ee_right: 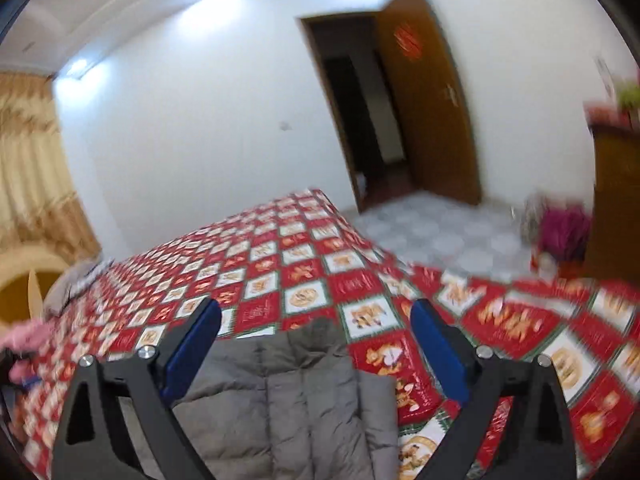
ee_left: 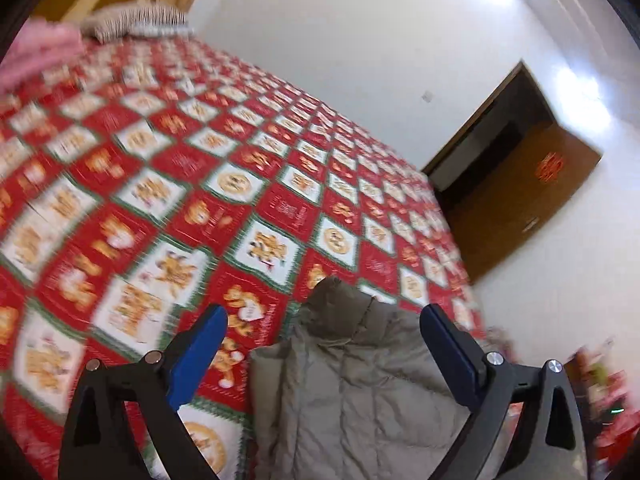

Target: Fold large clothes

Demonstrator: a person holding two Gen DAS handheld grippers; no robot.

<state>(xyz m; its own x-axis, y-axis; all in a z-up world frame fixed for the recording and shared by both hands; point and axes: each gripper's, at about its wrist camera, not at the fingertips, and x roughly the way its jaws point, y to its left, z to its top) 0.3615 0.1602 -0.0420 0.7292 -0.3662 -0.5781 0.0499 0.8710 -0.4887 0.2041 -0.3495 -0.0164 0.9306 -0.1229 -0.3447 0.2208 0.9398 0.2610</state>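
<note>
A grey-olive quilted puffer jacket [ee_left: 352, 392] lies on a bed covered by a red, white and green patterned bedspread [ee_left: 168, 184]. My left gripper [ee_left: 324, 316] is open, its blue pads wide apart above the jacket's near end, holding nothing. The same jacket [ee_right: 288, 400] shows in the right wrist view, folded into a narrow shape on the bedspread [ee_right: 304, 264]. My right gripper [ee_right: 316, 312] is open and empty above the jacket's upper edge.
A striped pillow [ee_left: 136, 20] and pink cloth [ee_left: 36, 52] lie at the bed's far end. A brown door [ee_right: 424, 100] stands open by the white wall. A tiled floor [ee_right: 432, 232] and a pink bag [ee_right: 560, 228] lie beyond the bed.
</note>
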